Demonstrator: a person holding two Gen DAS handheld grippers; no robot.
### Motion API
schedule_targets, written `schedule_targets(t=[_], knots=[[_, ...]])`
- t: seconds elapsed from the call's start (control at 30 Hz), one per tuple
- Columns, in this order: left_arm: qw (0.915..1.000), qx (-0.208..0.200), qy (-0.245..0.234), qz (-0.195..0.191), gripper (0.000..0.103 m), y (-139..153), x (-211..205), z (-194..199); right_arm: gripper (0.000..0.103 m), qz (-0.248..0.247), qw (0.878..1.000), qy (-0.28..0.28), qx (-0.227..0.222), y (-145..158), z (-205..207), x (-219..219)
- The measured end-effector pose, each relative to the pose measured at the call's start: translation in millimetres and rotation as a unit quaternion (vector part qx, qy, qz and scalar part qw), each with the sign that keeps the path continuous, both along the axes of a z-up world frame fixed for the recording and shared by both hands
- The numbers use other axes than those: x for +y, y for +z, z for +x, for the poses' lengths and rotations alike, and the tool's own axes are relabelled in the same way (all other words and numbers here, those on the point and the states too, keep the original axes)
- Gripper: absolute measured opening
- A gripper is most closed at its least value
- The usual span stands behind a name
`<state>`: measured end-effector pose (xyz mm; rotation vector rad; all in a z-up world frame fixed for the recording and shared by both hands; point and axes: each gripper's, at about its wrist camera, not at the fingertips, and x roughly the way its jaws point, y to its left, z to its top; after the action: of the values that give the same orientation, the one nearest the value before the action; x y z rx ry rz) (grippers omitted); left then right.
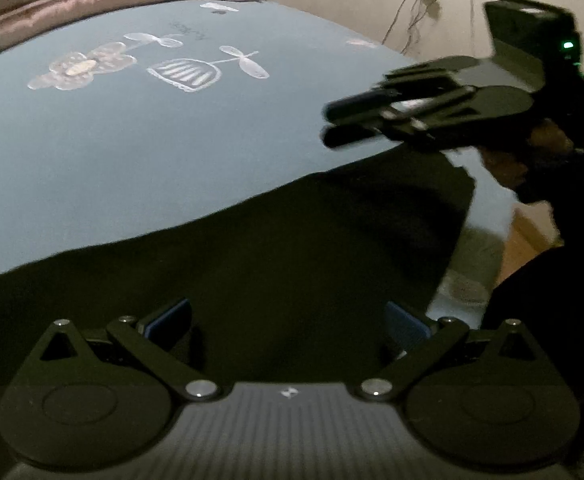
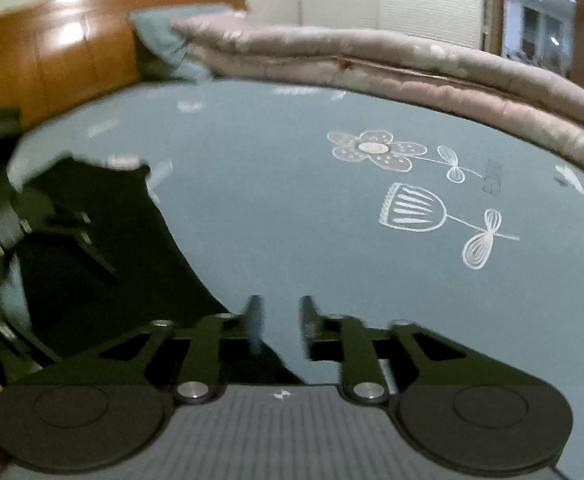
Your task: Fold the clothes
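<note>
A black garment (image 1: 252, 248) lies flat on the blue-grey bed sheet (image 1: 132, 140), its far edge running straight across. My left gripper (image 1: 288, 320) hovers low over it, jaws wide open, with nothing between the blue pads (image 1: 170, 318). My right gripper (image 1: 340, 120) hangs above the garment's far right corner, held by a hand in a dark sleeve. In the right wrist view my right gripper (image 2: 282, 320) stands open by a narrow gap, bare sheet showing between the fingers. The black garment (image 2: 112, 220) lies to its left, and the left gripper (image 2: 52, 232) shows there, blurred.
A folded pink quilt (image 2: 412, 68) runs along the far side of the bed, with a blue pillow (image 2: 160, 44) against the wooden headboard (image 2: 60, 48). White flower prints (image 2: 376, 150) mark the sheet (image 2: 292, 200). Cables (image 1: 420, 8) hang on the wall beyond the bed's edge.
</note>
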<state>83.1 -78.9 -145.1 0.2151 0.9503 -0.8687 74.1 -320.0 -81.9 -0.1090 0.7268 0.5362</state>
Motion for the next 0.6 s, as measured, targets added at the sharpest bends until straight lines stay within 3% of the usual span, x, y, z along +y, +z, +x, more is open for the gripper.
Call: schedule_targets(t=[0.2, 0.37, 0.6], knots=[[0.9910, -0.006, 0.093, 0.096, 0.102, 2, 13, 13, 0.046, 0.009, 0.994, -0.075, 0.082, -15, -15, 27], [0.9847, -0.004, 0.120, 0.127, 0.102, -2, 19, 12, 0.055, 0.067, 0.979, -0.137, 0.138, -21, -35, 33], [0.9832, 0.003, 0.103, 0.150, 0.102, -22, 15, -7, 0.057, -0.019, 0.973, -0.181, 0.143, -41, -64, 55]])
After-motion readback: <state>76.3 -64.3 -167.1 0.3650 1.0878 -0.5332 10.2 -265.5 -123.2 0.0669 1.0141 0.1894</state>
